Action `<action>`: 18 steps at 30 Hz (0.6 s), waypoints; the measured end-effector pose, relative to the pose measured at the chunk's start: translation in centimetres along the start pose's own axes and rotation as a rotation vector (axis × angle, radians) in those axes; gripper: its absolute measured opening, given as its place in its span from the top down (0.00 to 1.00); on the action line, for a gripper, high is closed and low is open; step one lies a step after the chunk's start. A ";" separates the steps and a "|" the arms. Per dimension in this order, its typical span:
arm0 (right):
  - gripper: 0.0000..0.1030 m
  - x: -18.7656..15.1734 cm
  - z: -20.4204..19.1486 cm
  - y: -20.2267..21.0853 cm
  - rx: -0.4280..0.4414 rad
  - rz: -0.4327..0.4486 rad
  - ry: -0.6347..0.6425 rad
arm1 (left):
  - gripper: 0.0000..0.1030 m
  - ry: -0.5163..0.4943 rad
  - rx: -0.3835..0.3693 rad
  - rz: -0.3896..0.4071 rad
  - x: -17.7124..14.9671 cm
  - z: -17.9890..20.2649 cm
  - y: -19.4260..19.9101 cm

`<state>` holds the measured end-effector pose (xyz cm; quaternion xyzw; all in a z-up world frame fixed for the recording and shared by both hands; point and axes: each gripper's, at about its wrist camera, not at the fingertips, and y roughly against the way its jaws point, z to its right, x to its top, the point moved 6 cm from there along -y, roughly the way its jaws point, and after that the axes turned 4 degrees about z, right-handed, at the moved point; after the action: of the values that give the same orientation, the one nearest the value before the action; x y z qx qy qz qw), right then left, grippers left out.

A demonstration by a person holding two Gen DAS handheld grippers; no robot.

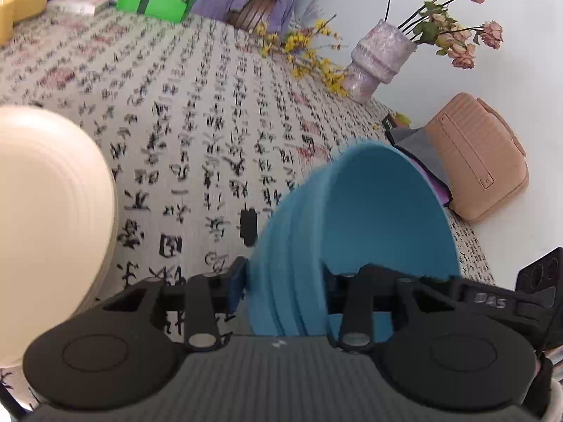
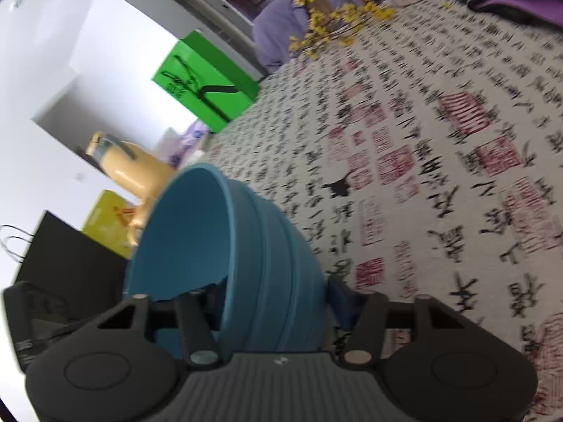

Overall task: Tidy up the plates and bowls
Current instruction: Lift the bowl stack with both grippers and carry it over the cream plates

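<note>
we hold a blue bowl (image 1: 369,211) with both grippers, tipped up above the calligraphy-print tablecloth (image 1: 197,133). the left gripper (image 1: 285,281) is clamped on one side of its wall, one finger inside and one outside, and the right gripper (image 2: 274,292) is clamped the same way on the opposite side. a cream bowl (image 1: 45,218) sits at the left in the left wrist view.

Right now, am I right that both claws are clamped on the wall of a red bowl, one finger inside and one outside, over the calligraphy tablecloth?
Not quite: the bowl is blue, not red, as both wrist views show. The rest holds: the left claw and the right claw each pinch its wall, one finger inside and one outside, over the calligraphy tablecloth.
</note>
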<state>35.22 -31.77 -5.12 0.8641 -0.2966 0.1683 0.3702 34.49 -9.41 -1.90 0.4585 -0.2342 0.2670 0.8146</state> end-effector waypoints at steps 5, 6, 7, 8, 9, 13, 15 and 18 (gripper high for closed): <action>0.65 0.4 -0.5 1.5 0.004 0.054 -0.002 | 0.67 0.001 -0.029 0.046 0.7 0.9 1.0; 0.65 0.5 -0.6 1.9 -0.003 0.064 0.004 | 0.67 0.001 -0.034 0.049 0.8 1.0 1.0; 0.65 0.5 -0.8 2.0 -0.009 0.070 0.008 | 0.67 0.006 -0.037 0.049 0.9 1.0 1.1; 0.65 0.5 -0.9 2.1 -0.015 0.071 0.011 | 0.67 0.008 -0.038 0.048 0.9 1.0 1.1; 0.65 0.5 -0.9 2.2 -0.019 0.070 0.013 | 0.67 0.010 -0.039 0.048 0.8 0.9 1.2; 0.65 0.4 -2.0 2.1 -0.024 0.062 0.026 | 0.67 0.032 -0.041 0.057 1.0 0.1 2.1; 0.65 0.6 -3.1 1.6 -0.017 0.054 0.038 | 0.67 0.039 -0.029 0.073 1.4 -0.6 2.9; 0.65 0.6 -5.6 0.3 0.016 0.030 0.062 | 0.66 0.060 0.005 0.113 2.4 -2.4 4.9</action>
<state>35.11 -28.01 -0.90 0.8568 -0.2966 0.2030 0.3697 33.42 -4.61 1.51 0.4386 -0.2346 0.3268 0.8036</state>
